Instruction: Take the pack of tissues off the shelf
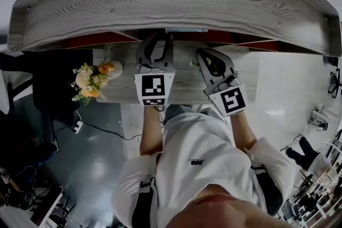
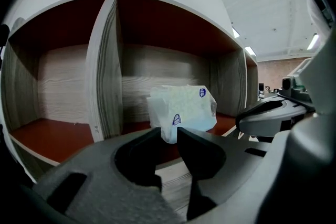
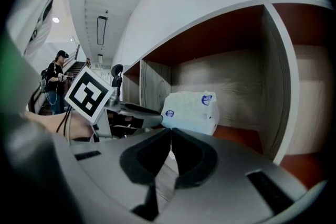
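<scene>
Between the left gripper (image 2: 168, 136) fingers (image 2: 198, 153) sits the tissue pack (image 2: 184, 106).

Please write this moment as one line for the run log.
left gripper: shut on corner of pack of tissues | right gripper: shut, empty | pack of tissues: at shelf, right of divider

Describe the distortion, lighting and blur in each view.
Head view: fisheye bows the shelf into an arc; floor dim. Left gripper view: pack lit and fairly sharp, corners vignetted black. Right gripper view: mosaic patch at top, left edge smeared.
</scene>
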